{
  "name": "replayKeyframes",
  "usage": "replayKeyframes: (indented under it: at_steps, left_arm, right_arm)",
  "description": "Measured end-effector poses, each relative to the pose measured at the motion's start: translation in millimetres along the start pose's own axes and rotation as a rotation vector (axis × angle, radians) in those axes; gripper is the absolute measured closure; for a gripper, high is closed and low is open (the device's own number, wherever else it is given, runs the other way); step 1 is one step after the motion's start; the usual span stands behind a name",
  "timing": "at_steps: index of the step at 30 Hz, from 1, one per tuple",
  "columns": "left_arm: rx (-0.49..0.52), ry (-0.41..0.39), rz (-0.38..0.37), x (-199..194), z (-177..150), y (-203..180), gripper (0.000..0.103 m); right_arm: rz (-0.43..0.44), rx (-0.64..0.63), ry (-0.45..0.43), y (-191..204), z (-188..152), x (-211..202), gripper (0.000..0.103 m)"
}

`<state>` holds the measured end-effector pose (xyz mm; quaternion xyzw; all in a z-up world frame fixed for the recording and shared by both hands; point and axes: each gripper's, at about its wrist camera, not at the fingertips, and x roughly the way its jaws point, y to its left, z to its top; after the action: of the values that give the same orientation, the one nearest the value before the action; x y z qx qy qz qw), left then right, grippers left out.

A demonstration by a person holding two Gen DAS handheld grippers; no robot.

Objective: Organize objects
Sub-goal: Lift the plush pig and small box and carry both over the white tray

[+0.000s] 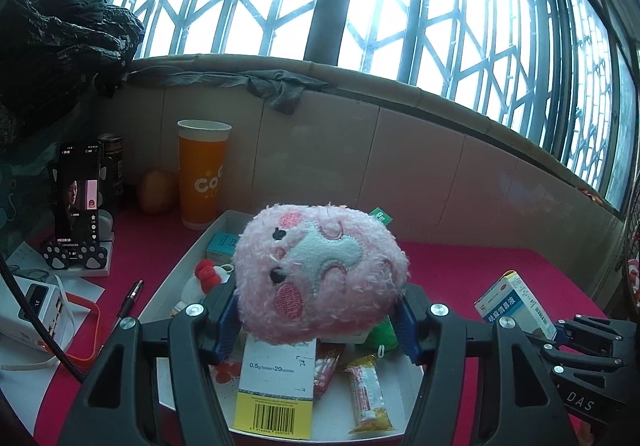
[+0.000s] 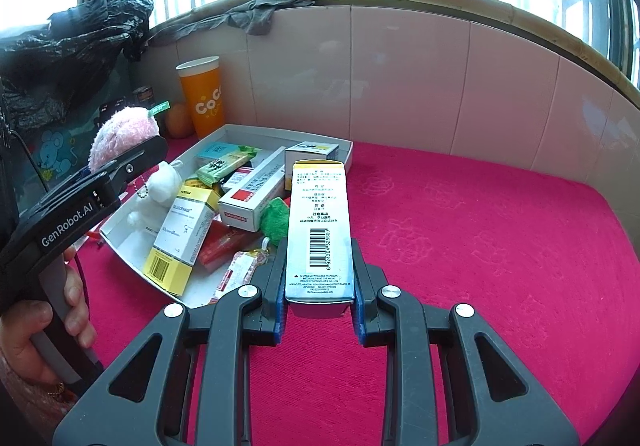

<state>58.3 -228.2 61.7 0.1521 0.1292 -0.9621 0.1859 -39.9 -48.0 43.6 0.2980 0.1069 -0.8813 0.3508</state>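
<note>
Gripping a pink plush [image 1: 320,270] between its pads, the left tool [image 1: 316,320] holds it above the white tray [image 1: 180,270] of boxes and packets on the red table [image 1: 460,266], with a blue-and-white box [image 1: 516,304] to the right. In the right wrist view, the right tool [image 2: 319,308] is clamped on that blue-and-white box [image 2: 319,230], over the table [image 2: 480,246] just right of the tray [image 2: 120,242], while a hand [image 2: 36,326] grasps the left tool [image 2: 120,166] with the plush [image 2: 120,136].
</note>
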Motion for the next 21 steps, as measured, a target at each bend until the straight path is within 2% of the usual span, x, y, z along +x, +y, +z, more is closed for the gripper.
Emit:
replayKeyframes:
  at_steps: [10,15,21]
  left_arm:
    - [0.013,0.000,0.042,7.6,30.2,28.2,0.040]
    - [0.005,0.069,0.026,34.4,53.1,48.8,0.040]
    - [-0.001,0.151,0.001,71.1,61.6,58.7,0.040]
  right_arm:
    - [0.044,-0.050,0.023,27.2,18.6,20.4,0.079]
    - [0.080,-0.047,0.038,41.1,33.7,34.6,0.079]
    - [0.127,-0.012,0.080,55.7,44.6,60.8,0.079]
